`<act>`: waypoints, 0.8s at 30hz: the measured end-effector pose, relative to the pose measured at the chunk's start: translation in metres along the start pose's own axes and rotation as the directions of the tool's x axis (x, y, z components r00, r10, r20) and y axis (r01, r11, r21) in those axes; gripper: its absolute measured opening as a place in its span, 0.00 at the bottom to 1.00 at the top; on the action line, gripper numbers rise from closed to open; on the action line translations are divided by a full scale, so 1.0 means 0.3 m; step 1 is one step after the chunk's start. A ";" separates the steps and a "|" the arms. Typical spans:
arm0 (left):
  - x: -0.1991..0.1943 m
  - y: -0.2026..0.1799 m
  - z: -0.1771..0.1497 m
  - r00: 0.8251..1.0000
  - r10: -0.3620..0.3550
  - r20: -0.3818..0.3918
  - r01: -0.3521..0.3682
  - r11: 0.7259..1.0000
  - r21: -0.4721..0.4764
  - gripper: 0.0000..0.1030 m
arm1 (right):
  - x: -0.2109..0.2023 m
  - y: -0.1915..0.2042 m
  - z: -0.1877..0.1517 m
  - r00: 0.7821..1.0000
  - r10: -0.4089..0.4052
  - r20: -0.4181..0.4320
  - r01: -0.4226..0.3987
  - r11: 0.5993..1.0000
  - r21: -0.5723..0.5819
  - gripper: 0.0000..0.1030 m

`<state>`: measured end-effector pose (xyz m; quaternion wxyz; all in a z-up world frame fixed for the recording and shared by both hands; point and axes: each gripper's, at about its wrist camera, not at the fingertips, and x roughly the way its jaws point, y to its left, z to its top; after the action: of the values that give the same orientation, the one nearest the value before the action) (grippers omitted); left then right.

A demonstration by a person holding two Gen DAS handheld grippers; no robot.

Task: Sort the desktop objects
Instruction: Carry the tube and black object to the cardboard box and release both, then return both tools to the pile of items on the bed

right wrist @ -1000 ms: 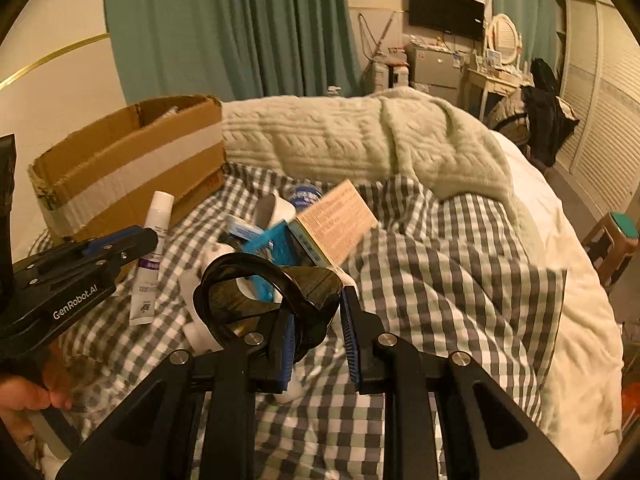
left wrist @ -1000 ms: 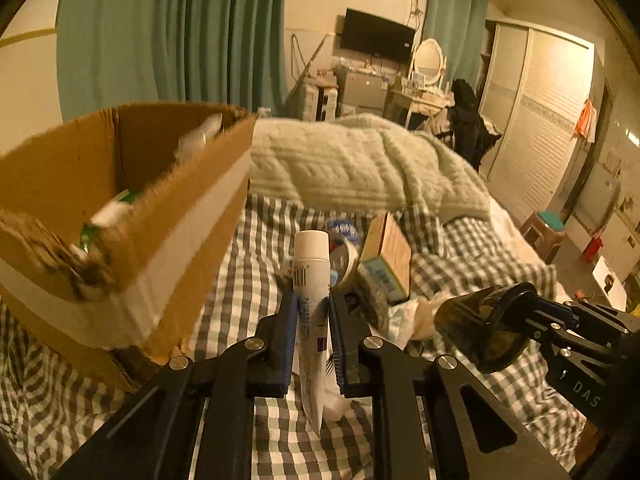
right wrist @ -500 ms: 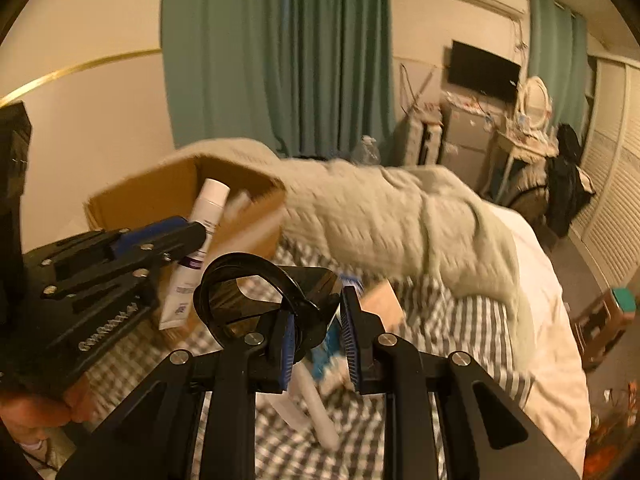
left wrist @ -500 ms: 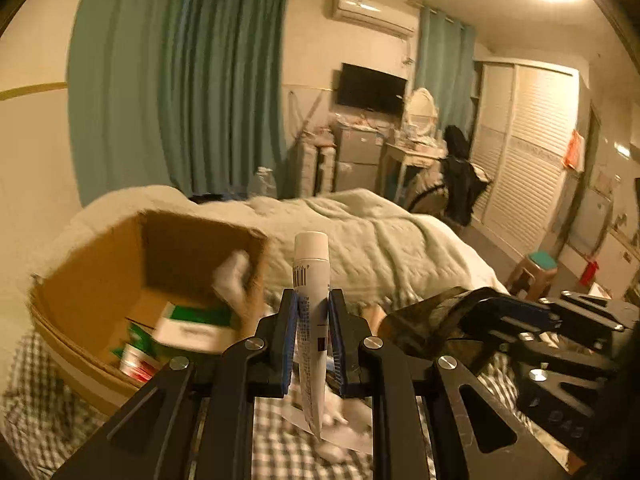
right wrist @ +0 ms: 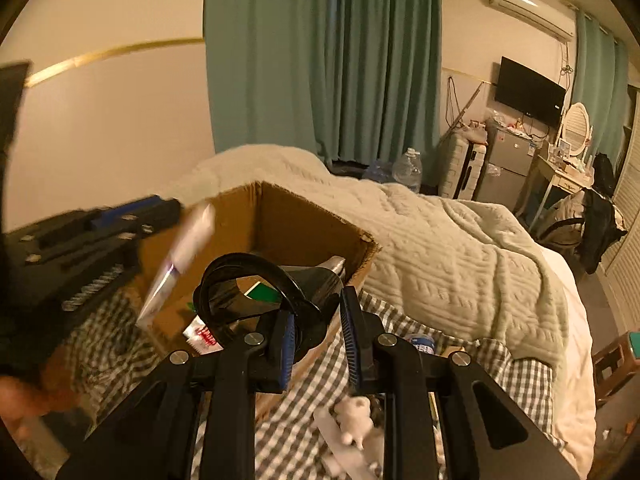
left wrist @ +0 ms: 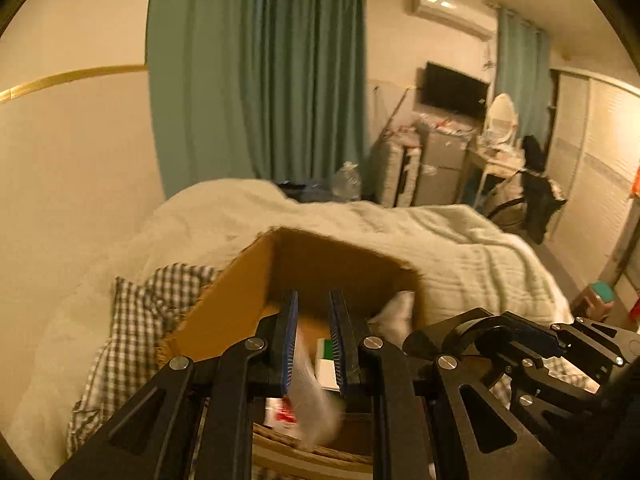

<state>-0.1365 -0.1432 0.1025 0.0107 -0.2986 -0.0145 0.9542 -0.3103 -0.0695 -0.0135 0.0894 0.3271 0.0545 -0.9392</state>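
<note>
The open cardboard box [left wrist: 248, 280] sits on the bed, also in the right wrist view [right wrist: 304, 228]. My left gripper [left wrist: 314, 340] is open above it. The white tube [left wrist: 312, 404] is blurred and falling below its fingers; in the right wrist view the tube [right wrist: 180, 256] drops past the box wall. My right gripper [right wrist: 316, 344] holds a black scoop-like object [right wrist: 256, 300] over the box's near corner, with its left pad against it and a gap at the right pad. The object also shows in the left wrist view [left wrist: 472, 332]. Green and red packets [right wrist: 264, 292] lie inside the box.
A pale knitted blanket [right wrist: 460, 240] lies behind the box. The checked sheet [right wrist: 400, 360] holds a small white figure [right wrist: 356, 424] and other items near my right gripper. A checked pillow [left wrist: 140, 308] lies left of the box.
Both grippers rose and moved over the box. My left gripper opened and let go of the white tube, which now falls into the box.
</note>
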 end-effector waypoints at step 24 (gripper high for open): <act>-0.114 -0.387 -0.288 0.974 -0.198 -0.112 0.206 0.976 0.070 0.82 | -0.276 -0.423 -0.307 0.994 -0.107 -0.001 0.107 0.988 0.111 0.51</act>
<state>-0.0576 -0.0263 0.0549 0.1204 -0.3444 -0.0057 0.9310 -0.2166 0.0803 -0.0281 0.0207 0.3259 0.0194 -0.9450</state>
